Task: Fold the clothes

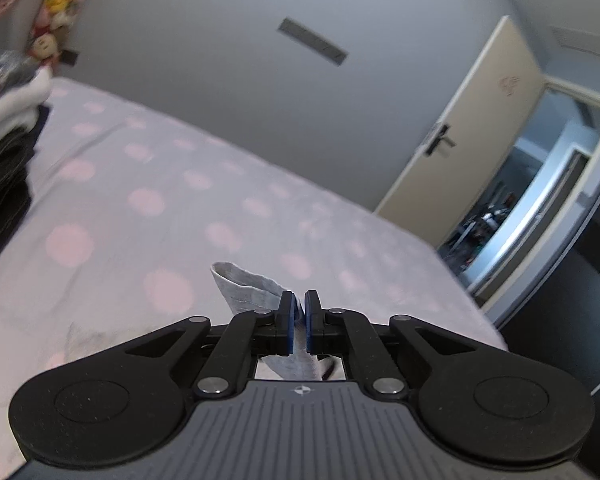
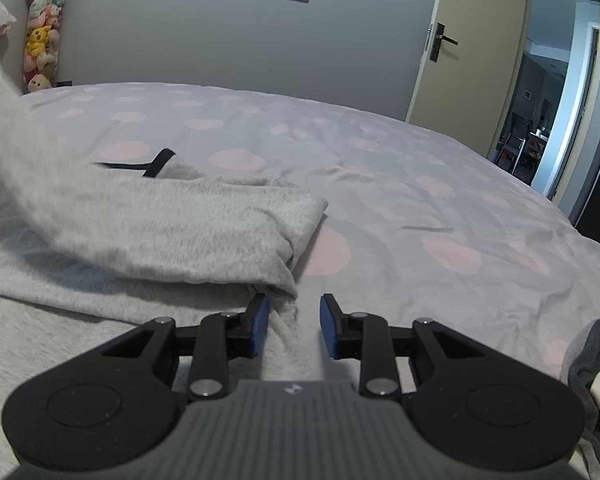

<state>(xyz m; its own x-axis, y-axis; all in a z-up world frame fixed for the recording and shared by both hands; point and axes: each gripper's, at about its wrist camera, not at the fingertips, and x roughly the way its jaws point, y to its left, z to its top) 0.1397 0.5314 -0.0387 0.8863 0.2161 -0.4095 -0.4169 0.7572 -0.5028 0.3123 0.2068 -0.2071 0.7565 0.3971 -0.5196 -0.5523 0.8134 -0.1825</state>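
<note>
Gripper logo unreadable; no legible writing.

Polka-dot bed under grey garment

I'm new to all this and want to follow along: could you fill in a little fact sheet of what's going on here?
setting: bed with pink-dotted cover
garment: grey garment, partly folded on the bed
left gripper: shut on a corner of the grey cloth, lifted
right gripper: jaws apart, cloth between them; grip unclear
nearby: stack of folded clothes; open door
</note>
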